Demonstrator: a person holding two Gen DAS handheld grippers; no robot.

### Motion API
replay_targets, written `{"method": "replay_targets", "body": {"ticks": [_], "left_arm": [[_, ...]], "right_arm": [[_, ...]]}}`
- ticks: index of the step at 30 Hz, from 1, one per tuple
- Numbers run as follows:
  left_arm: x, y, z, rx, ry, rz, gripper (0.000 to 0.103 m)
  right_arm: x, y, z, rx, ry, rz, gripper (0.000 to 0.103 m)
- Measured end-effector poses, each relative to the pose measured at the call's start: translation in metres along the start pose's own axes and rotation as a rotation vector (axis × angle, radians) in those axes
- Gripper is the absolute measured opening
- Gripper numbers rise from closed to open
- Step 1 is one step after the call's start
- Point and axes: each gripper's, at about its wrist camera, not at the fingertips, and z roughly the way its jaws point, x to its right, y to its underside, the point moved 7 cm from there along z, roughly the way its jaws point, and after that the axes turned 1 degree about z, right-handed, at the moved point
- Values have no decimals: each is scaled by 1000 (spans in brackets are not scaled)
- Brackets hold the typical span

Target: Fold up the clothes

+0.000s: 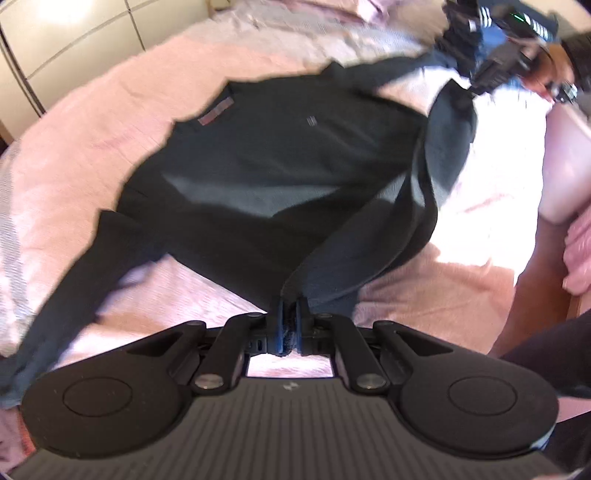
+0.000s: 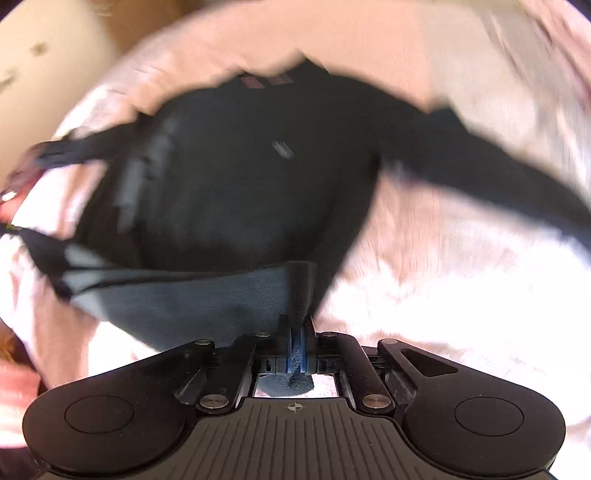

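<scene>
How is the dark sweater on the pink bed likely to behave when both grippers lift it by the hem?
The dark sweater is probably floppy: its cloth already drapes and creases between the left gripper and right gripper. Its loose sleeve will likely trail over the pink bedspread. The knit looks unlikely to slip from shut jaws.

The dark sweater [image 1: 280,155] is matt, soft knit cloth, fleecy and paler on its turned-up inner face. Under it, the pink bedspread [image 1: 92,155] is a rough, ribbed woven cloth. The left gripper [image 1: 290,325] and right gripper [image 2: 295,345] are matt black plastic with dull metal rivets and ribbed housings. Beyond the bedspread, the wardrobe doors [image 1: 74,33] look smooth, cream and glossy.
</scene>
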Motion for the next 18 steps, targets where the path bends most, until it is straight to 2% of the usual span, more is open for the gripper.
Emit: {"method": "replay_targets", "body": {"ticks": [2,4,6,10,13,15,16,18], "left_arm": [[-1,-7,-33,25,24,22,4],[8,-7,-62,22,52,76,4],[26,1,-79,-14,88,142,4],[77,40,-65,-137,162,260,4],[109,78,-25,-257,203,257,5],[120,100,-10,-333,214,255,4],[126,112,-2,-372,219,254,5],[125,117,-9,-377,217,249,6]], "right_arm": [[-16,0,-38,26,7,-128,2],[-33,9,-72,9,2,-262,2],[-51,29,-93,-40,3,-406,2],[-65,75,-89,-163,8,-540,3],[-68,114,-60,-278,19,-605,3],[-66,134,-38,-378,61,-660,3],[-66,143,-31,-420,81,-686,7],[-60,153,-35,-465,104,-678,12]]}}
